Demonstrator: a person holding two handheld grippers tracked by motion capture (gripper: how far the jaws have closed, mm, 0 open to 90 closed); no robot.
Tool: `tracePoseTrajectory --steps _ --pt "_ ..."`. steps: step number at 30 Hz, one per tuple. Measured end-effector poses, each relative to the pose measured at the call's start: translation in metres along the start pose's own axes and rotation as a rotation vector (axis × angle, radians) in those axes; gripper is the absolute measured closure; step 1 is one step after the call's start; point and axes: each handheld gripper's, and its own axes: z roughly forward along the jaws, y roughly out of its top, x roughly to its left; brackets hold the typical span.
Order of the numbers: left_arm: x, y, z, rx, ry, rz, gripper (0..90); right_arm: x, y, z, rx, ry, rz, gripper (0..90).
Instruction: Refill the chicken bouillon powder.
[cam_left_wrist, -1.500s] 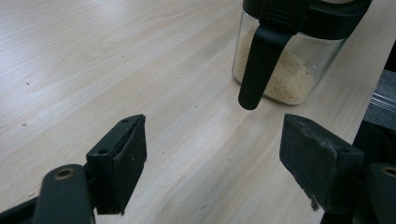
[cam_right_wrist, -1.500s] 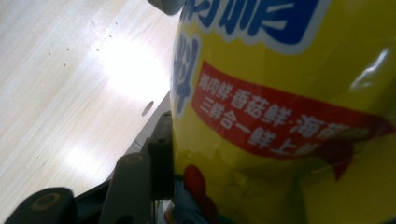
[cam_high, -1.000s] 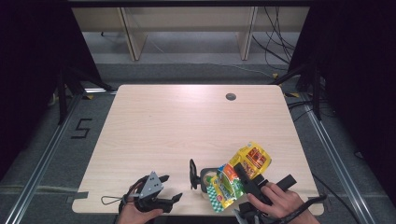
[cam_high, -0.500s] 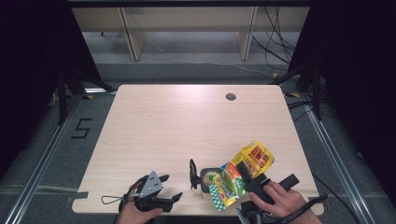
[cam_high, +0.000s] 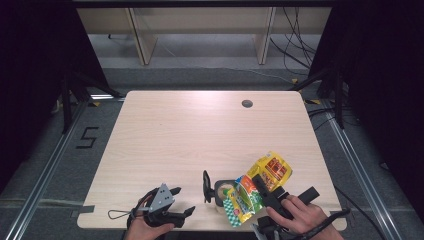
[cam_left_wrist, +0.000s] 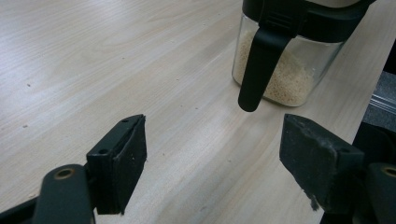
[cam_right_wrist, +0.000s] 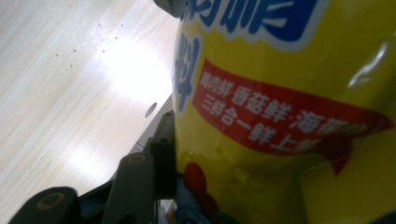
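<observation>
Table (cam_high: 165, 145): one, bare but for work at your near edge. Yellow seasoning bag (cam_high: 252, 187): one, clamped in your right gripper (cam_high: 267, 192), tilted over the jar's mouth. Jar (cam_high: 223, 192): one, glass, lid flipped up, partly filled with pale granules; the pour looks underway, unfinished. Your left gripper (cam_high: 172, 207) rests beside it, jaws spread, holding nothing. Grippers: two.

Light wooden table (cam_high: 190, 145), small round hole near its far edge, glass jar (cam_high: 223, 194) of grains standing near front edge
</observation>
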Motion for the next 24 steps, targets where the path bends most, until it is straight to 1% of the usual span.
tracePoseTrajectory --steps 1,2,3,4,5,6,7,8,9,10,11,12,13,14,15,16,17,18,19,20,21,22,23,24 --pt "0.0001 -0.0007 0.0007 -0.005 -0.002 0.000 22.8 -0.0003 -0.0006 -0.0001 0.000 -0.003 0.008 56.3" --pt "0.0003 -0.0007 0.0001 0.003 0.000 0.012 22.8 -0.0004 -0.0011 -0.0001 0.001 -0.003 0.010 56.4" --pt "0.0007 -0.0004 0.0002 -0.002 -0.005 0.023 22.8 -0.0001 -0.0011 0.0000 0.004 -0.003 0.006 56.8" --pt "0.0008 -0.0002 0.0006 -0.010 -0.006 0.019 22.8 0.0016 -0.0011 0.0006 0.002 -0.029 0.001 56.9" --pt "-0.0002 -0.0001 0.0002 0.001 -0.003 -0.004 22.8 0.0008 -0.0010 0.0005 0.005 0.001 -0.003 57.0" --pt "-0.0008 -0.0001 0.0007 -0.008 -0.004 0.001 22.8 0.0010 -0.0013 0.0007 0.001 0.003 0.003 57.0" --pt "-0.0023 -0.0008 0.0010 -0.013 -0.003 -0.018 22.8 0.0007 -0.0017 0.0005 0.001 0.005 0.005 57.0" --pt "-0.0015 -0.0008 0.0000 -0.002 -0.002 -0.007 22.8 0.0009 -0.0019 0.0000 0.006 0.001 0.013 57.1" --pt "-0.0009 -0.0008 0.0005 -0.008 -0.008 -0.008 22.8 -0.0005 -0.0025 -0.0005 0.009 -0.002 0.001 57.1" --pt "0.0002 -0.0002 0.0002 0.003 -0.004 -0.003 22.8 -0.0010 -0.0034 -0.0011 0.007 -0.001 0.008 57.1" --pt "-0.0001 -0.0002 0.0011 -0.010 -0.004 -0.001 22.8 -0.0012 -0.0041 -0.0009 0.005 -0.013 0.020 57.1" --pt "0.0023 0.0000 -0.0002 0.012 0.003 0.037 22.8 -0.0015 -0.0044 -0.0009 0.010 -0.010 0.016 57.1" --pt "0.0002 -0.0005 0.0003 -0.003 -0.005 0.016 22.8 -0.0011 -0.0041 -0.0004 0.014 -0.004 0.012 57.1" --pt "0.0006 -0.0002 -0.0001 -0.002 -0.005 0.024 22.8 -0.0003 -0.0038 0.0009 0.007 0.026 0.021 57.1" --pt "-0.0008 -0.0008 0.0012 -0.018 -0.005 -0.008 22.8 0.0012 -0.0036 0.0013 0.006 0.005 0.016 57.1" --pt "-0.0005 -0.0002 0.0000 0.000 0.001 -0.006 22.8 0.0024 -0.0040 0.0014 0.004 0.005 0.022 57.2" --pt "-0.0004 -0.0006 0.0006 -0.004 -0.004 -0.007 22.8 0.0023 -0.0048 0.0017 0.000 0.014 0.027 57.2" --pt "0.0004 -0.0004 0.0001 -0.002 -0.004 0.018 22.8 0.0024 -0.0053 0.0012 0.004 0.011 0.029 57.2" --pt "0.0006 -0.0004 0.0000 -0.002 -0.005 0.020 22.8 0.0016 -0.0057 0.0011 0.009 0.007 0.025 57.2" --pt "0.0012 -0.0003 0.0003 -0.004 -0.004 0.023 22.8 0.0014 -0.0063 0.0004 0.011 0.005 0.032 57.2" --pt "0.0010 0.0002 0.0007 -0.005 -0.005 0.015 22.8 0.0009 -0.0068 0.0005 0.007 0.000 0.034 57.2" --pt "0.0023 0.0002 -0.0003 0.016 0.005 0.038 22.8 0.0011 -0.0071 0.0001 0.008 0.003 0.038 57.2" --pt "0.0005 -0.0008 0.0005 0.003 0.008 0.017 22.8 0.0011 -0.0069 0.0008 0.007 0.004 0.035 57.2" --pt "0.0012 -0.0006 -0.0003 0.015 0.005 0.028 22.8 0.0014 -0.0068 0.0010 0.006 0.006 0.036 57.2"
